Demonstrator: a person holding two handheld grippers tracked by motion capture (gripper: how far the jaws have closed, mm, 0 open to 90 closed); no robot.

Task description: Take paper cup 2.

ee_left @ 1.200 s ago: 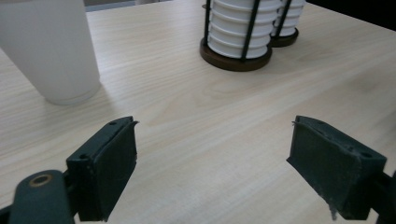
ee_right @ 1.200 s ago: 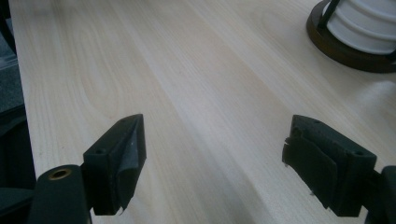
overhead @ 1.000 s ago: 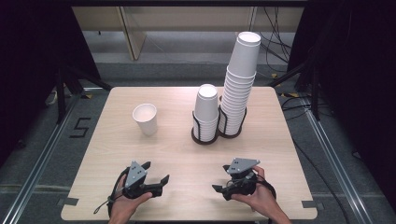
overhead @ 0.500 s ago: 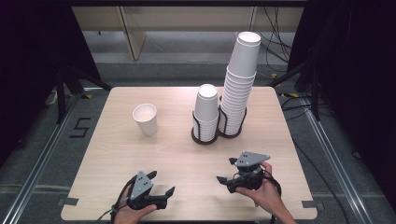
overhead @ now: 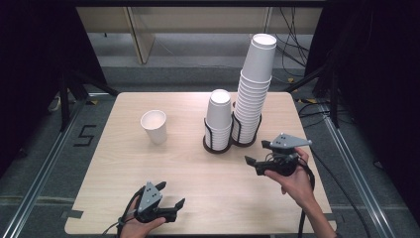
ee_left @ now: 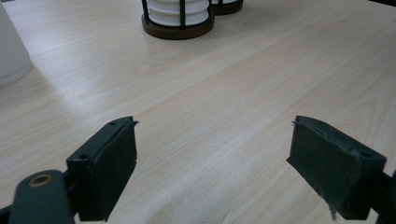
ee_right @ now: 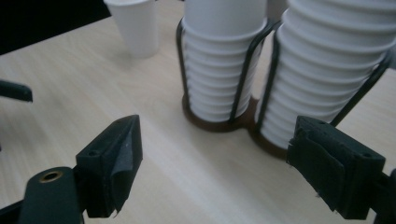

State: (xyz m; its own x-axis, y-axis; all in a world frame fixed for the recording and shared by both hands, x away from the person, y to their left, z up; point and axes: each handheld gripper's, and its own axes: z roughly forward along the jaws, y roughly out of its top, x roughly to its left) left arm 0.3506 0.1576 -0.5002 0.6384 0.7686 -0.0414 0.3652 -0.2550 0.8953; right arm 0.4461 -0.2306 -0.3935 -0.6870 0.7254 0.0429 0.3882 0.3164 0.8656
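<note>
Paper cups (overhead: 219, 119) stand upside down in a short stack inside a black wire holder on a dark round base (overhead: 218, 146), near the middle of the wooden table (overhead: 124, 163). Just beside it on the right, a taller stack of cups (overhead: 253, 94) fills a second holder, its base mostly hidden behind the first. In the right gripper view both stacks are cut off at the top, so only their lower cups (ee_right: 219, 70) and the wire uprights show, slightly blurred. A single paper cup (overhead: 154, 126) stands mouth-up by itself, well apart to the left of the holders; the left gripper view catches only a sliver of its side (ee_left: 11, 51) at the frame's edge, and the right gripper view cuts off its rim.

Right gripper (overhead: 258, 159) hangs above the table in front of the taller stack, held in a hand (overhead: 294, 181), its jaws spread wide with nothing between them; they point toward the two holders without touching them. Left gripper (overhead: 176, 206) sits low at the table's near edge, held by a hand (overhead: 138, 225) partly cut off by the bottom of the high view. Its jaws likewise stand apart over bare wood, holding nothing, aimed toward the short stack's base (ee_left: 177, 25), whose cups are cut off above.
</note>
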